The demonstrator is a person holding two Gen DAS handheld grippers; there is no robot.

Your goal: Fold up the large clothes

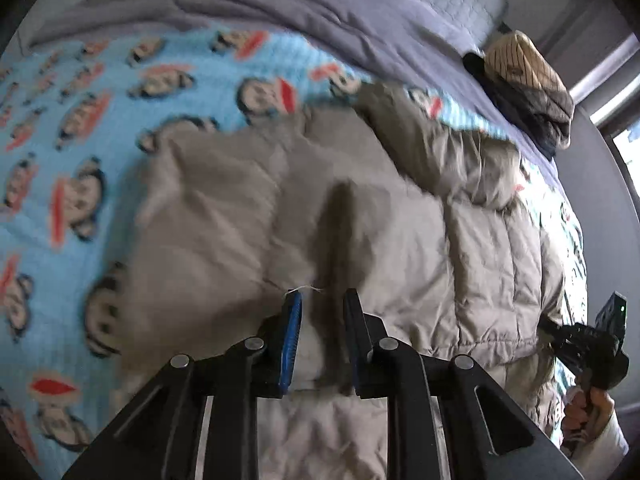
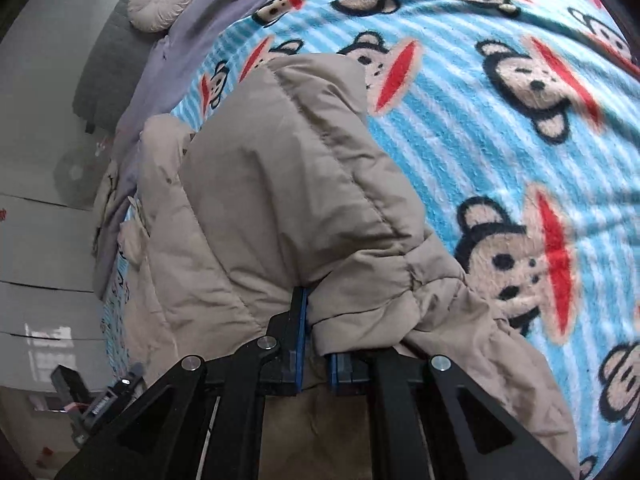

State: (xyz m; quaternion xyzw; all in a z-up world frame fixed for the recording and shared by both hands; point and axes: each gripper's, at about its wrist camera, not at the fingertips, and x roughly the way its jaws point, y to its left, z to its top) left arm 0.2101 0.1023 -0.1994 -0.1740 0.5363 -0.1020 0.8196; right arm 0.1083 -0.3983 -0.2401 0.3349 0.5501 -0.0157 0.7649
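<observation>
The left gripper (image 1: 322, 320) is clamped on a fold of the beige padded jacket (image 1: 320, 208), which lies spread on the monkey-print blanket (image 1: 80, 120). The right gripper (image 2: 318, 344) pinches the jacket's edge.

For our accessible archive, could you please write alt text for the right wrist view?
The right tongs are shut on a fold of a beige padded coat, which lies bunched on a blue blanket printed with cartoon monkey faces. A round cream cushion rests at the far upper left, and the left tongs show at the lower left edge.
</observation>
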